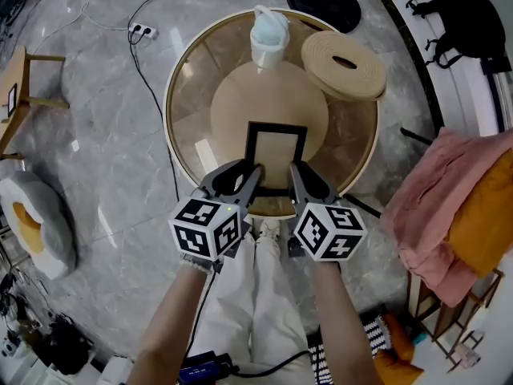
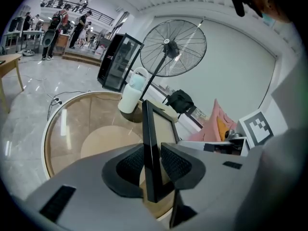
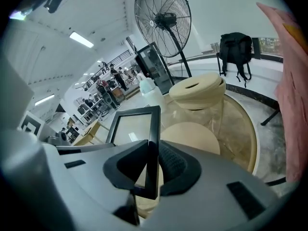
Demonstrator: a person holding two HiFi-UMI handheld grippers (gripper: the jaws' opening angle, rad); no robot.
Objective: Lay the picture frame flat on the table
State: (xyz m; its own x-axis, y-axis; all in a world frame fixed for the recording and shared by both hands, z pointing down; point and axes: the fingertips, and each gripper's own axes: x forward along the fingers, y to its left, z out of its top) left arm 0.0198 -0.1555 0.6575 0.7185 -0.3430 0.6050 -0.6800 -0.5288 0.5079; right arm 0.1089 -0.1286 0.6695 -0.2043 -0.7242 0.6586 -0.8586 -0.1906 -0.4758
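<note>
A black picture frame (image 1: 276, 129) with a pale glass middle hangs over the near part of the round glass table (image 1: 173, 95), tilted with its face toward me. My left gripper (image 1: 255, 183) is shut on the frame's lower left corner and my right gripper (image 1: 293, 178) on its lower right corner. In the left gripper view the frame (image 2: 147, 124) runs edge-on between the jaws (image 2: 152, 165), and the ribbed pads (image 2: 130, 165) lie against it. In the right gripper view the frame (image 3: 154, 129) stands pinched between the jaws (image 3: 153, 170). Whether its bottom edge touches the table is hidden.
On the far side of the table stand a white jug (image 1: 268, 37) and a round woven cushion (image 1: 343, 64). A fan's black base (image 1: 325, 2) sits beyond the rim. A pink cloth (image 1: 445, 207) drapes over furniture at the right. A cable (image 1: 148, 70) crosses the floor at the left.
</note>
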